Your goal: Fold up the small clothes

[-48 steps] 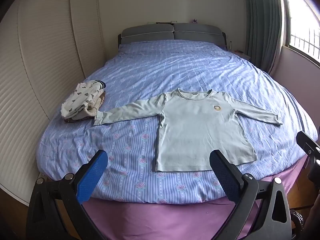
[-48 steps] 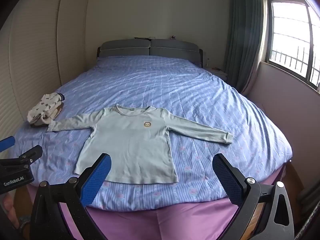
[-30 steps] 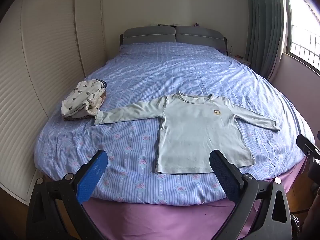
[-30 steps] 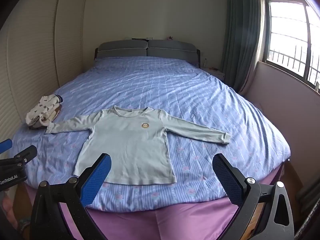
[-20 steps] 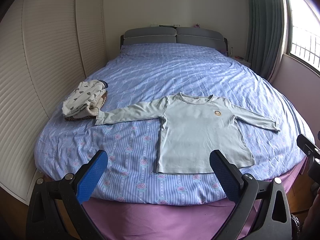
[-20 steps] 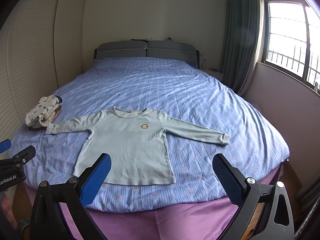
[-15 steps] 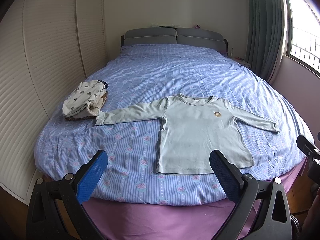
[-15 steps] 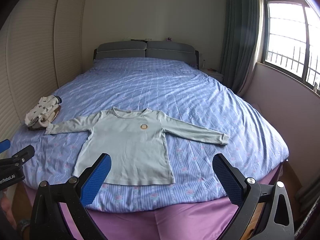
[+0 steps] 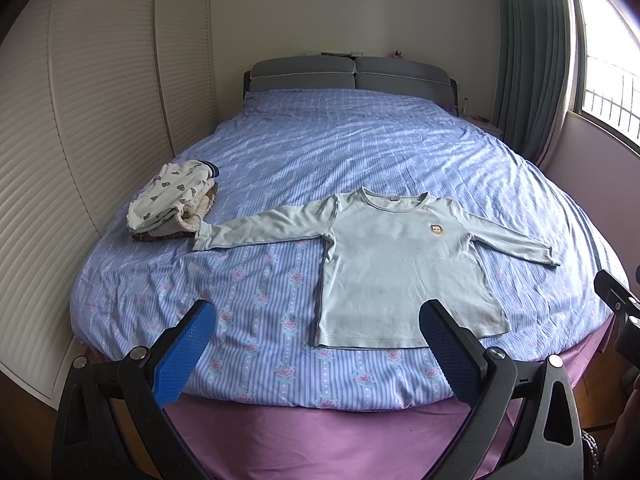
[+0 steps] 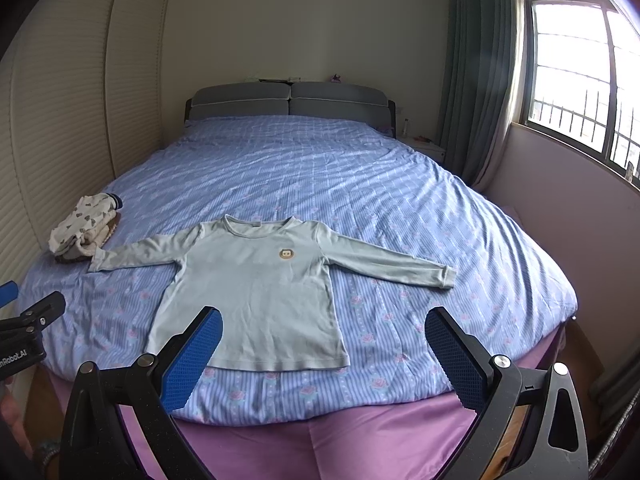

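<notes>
The long-sleeved shirt (image 9: 400, 264) is showing pale mint green with a small tan-and-brown chest badge (image 9: 436, 230), its design too small to read. The bedsheet (image 9: 360, 152) is showing blue-and-white stripes with pink roses over a purple under-layer (image 9: 320, 432). The folded pile (image 9: 172, 196) is showing cream with grey, perhaps heart-shaped, marks, and the tongs' pads (image 9: 182, 354) are showing bright blue.

A home bedroom: a wide bed (image 10: 360, 184) under a blue striped floral sheet, its grey padded headboard (image 10: 288, 100) at 12 o'clock, louvred wardrobe doors (image 9: 100, 100) at 9 o'clock, a teal curtain (image 10: 472, 80) and barred window (image 10: 580, 80) at 2 o'clock
</notes>
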Tool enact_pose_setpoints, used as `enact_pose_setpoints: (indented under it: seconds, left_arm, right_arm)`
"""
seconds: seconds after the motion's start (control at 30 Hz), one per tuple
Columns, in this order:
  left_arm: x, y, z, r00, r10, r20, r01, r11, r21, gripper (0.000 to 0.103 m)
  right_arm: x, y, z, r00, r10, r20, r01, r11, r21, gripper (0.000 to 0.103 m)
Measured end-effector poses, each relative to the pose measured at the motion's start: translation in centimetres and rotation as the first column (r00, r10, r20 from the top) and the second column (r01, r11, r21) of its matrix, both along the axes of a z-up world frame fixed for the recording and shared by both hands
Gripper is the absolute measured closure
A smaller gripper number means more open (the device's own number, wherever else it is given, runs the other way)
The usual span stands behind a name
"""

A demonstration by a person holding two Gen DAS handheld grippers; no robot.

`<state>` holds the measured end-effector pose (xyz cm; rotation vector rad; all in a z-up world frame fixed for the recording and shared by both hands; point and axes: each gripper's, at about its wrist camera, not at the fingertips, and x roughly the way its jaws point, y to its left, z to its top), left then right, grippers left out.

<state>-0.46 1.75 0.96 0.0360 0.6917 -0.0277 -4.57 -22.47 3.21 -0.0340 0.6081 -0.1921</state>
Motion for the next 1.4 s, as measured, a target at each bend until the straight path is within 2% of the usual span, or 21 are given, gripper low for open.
enact_pose_setpoints:
  seconds: [1.4]
  left_arm:
    - [-0.4, 0.14, 0.42, 1.0, 0.001, -0.003, -0.001, 1.0, -0.001, 0.0]
  right_arm:
    - [0.12, -0.2, 0.04, 1.0, -0.009, -0.006, 0.009, 1.0, 0.008, 0.001]
